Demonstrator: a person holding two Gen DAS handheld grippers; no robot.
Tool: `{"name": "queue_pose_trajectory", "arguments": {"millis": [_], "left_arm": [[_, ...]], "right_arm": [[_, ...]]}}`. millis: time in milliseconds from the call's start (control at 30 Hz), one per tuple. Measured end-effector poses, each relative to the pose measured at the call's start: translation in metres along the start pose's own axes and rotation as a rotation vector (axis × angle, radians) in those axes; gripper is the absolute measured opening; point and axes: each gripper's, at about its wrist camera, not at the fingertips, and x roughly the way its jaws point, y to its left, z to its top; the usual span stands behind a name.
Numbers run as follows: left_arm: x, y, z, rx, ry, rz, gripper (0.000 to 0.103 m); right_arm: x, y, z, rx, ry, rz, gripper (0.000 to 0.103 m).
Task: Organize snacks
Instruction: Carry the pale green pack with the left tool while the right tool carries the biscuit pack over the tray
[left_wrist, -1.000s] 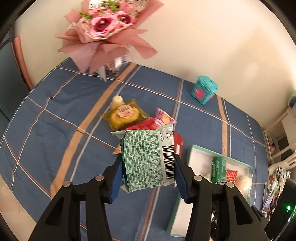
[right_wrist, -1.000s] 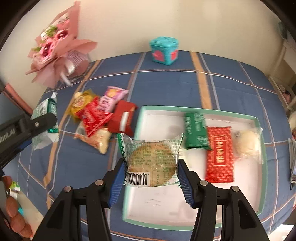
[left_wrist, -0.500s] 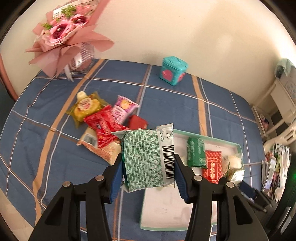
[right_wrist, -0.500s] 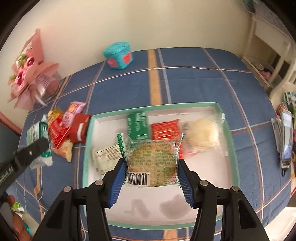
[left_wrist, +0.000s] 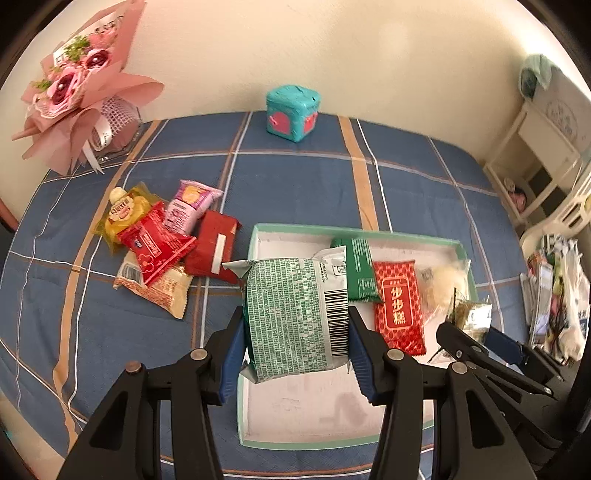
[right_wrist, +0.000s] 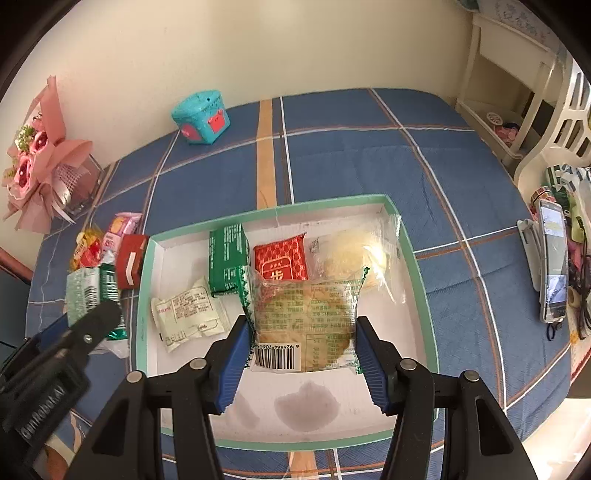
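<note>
My left gripper (left_wrist: 295, 343) is shut on a green-and-white snack packet (left_wrist: 291, 317), held above the near left corner of the mint-rimmed white tray (left_wrist: 314, 441). My right gripper (right_wrist: 301, 350) is shut on a clear-wrapped round cookie packet (right_wrist: 306, 317), held above the tray's (right_wrist: 147, 266) middle. In the tray lie a green packet (right_wrist: 226, 256), a red packet (right_wrist: 282, 258), a clear pastry bag (right_wrist: 354, 251) and a white packet (right_wrist: 183, 314). A pile of loose snacks (left_wrist: 162, 243) lies on the cloth left of the tray.
A teal box (left_wrist: 293, 112) stands at the back by the wall. A pink bouquet (left_wrist: 74, 99) stands at the back left. A phone (right_wrist: 552, 258) and clutter lie at the right table edge. White shelving (right_wrist: 517, 92) stands right.
Both grippers have swung right and in over the tray, each still holding its packet. The left one moved from above the snack pile to the tray's near left corner.
</note>
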Motion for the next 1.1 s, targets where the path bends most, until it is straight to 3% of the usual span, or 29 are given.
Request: {"name": "queue_pose_trajectory", "arguments": {"millis": [267,567,1100], "left_arm": [[0.03,-0.002,-0.01,-0.009,0.104,-0.019,0.053],[0.057,0.0,-0.022,0.0,0.191,0.014,0.053],[0.084,0.001,-0.038,0.008,0.27,0.03,0.053]], "right_arm": [[0.02,0.002,-0.008,-0.022,0.067,-0.01,0.06],[0.038,0.006,-0.017,-0.044,0.134,-0.004,0.06],[0.057,0.01,-0.027,-0.064,0.199,-0.023,0.06]]}}
